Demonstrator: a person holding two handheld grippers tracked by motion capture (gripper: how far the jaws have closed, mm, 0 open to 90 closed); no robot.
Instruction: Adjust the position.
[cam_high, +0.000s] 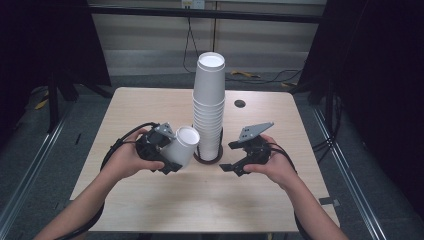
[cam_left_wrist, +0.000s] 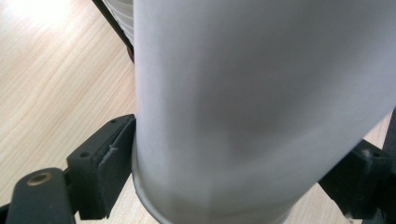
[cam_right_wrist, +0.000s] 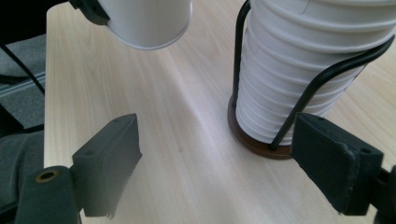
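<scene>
The left claw (cam_high: 167, 159) gripped a single white paper cup (cam_high: 181, 146), its two black jaws pressed against the cup's sides near the rim end, as the left gripper view showed close up (cam_left_wrist: 261, 107). The cup was held tilted above the worktop (cam_high: 150, 200), its closed base turned up and toward the camera in the high view, just left of the cup stack (cam_high: 209, 107) and apart from it. In the right gripper view the same cup (cam_right_wrist: 147, 21) hung at the top edge, clear of the wooden surface below it.

The stack of white paper cups stood upright near the middle of the worktop, nested base-up in a holder (cam_high: 207, 156) with a round brown base and thin black wire uprights (cam_right_wrist: 322, 77) that ran along the lower cups. The top cup of the stack sat noticeably higher than the tightly nested ones under it.

The right claw (cam_high: 234, 161) sat low over the worktop just right of the holder, jaws spread wide with nothing between them. In its own view the holder's base (cam_right_wrist: 254, 142) lay just ahead of the right-hand jaw. A small dark round hole (cam_high: 240, 104) marked the worktop behind the stack.
</scene>
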